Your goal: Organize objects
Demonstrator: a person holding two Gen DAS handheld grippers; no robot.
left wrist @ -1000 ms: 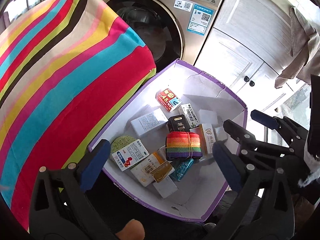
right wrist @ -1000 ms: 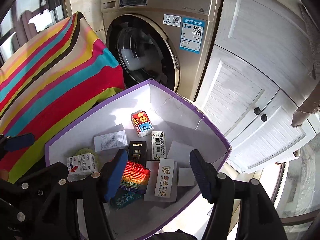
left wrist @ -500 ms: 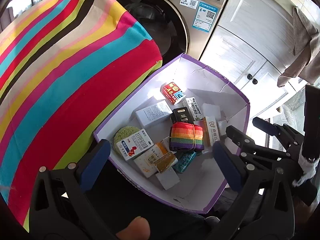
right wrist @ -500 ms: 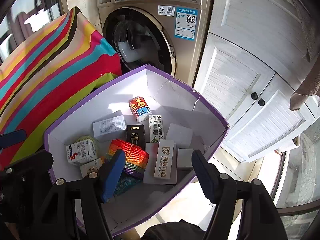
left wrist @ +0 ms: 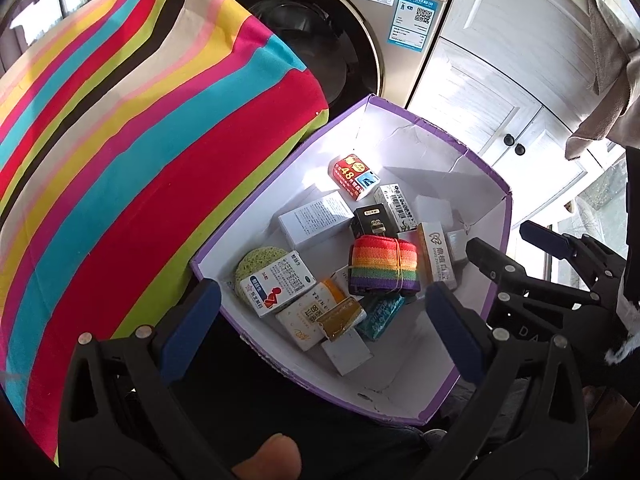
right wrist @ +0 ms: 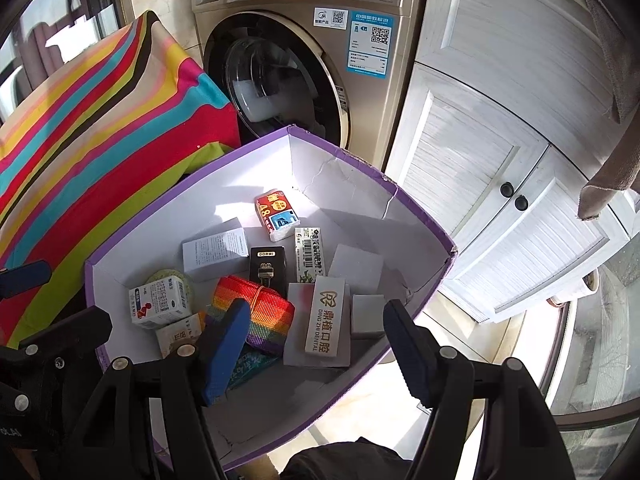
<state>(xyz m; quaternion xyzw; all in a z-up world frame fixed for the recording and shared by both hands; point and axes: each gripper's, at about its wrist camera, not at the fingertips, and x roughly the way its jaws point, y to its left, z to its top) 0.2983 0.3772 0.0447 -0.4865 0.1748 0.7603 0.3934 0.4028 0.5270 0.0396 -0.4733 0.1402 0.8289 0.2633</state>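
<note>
A purple-edged white cardboard box (left wrist: pixel 436 148) (right wrist: pixel 344 160) holds several small items: a rainbow-striped band (left wrist: pixel 384 266) (right wrist: pixel 260 312), a red packet (left wrist: pixel 354 176) (right wrist: pixel 276 214), a black DORMI box (left wrist: pixel 370 218) (right wrist: pixel 267 266), a white dental box (left wrist: pixel 436 254) (right wrist: pixel 326 320) and a medicine box (left wrist: pixel 280 286) (right wrist: pixel 158 306). My left gripper (left wrist: pixel 324 328) is open and empty above the box's near edge. My right gripper (right wrist: pixel 316 344) is open and empty over the box; it also shows in the left wrist view (left wrist: pixel 516 248) at the box's right side.
A rainbow-striped cloth (left wrist: pixel 140 160) (right wrist: pixel 100 120) covers a surface left of the box. A gold washing machine (left wrist: pixel 332 40) (right wrist: pixel 304 60) stands behind. White cabinet doors (right wrist: pixel 500 160) are on the right, with a beige towel (left wrist: pixel 608 80) hanging.
Both grippers have drawn back and up from the box, so it looks smaller and lower in both views. Both stay open and empty. The items in the box have not moved.
</note>
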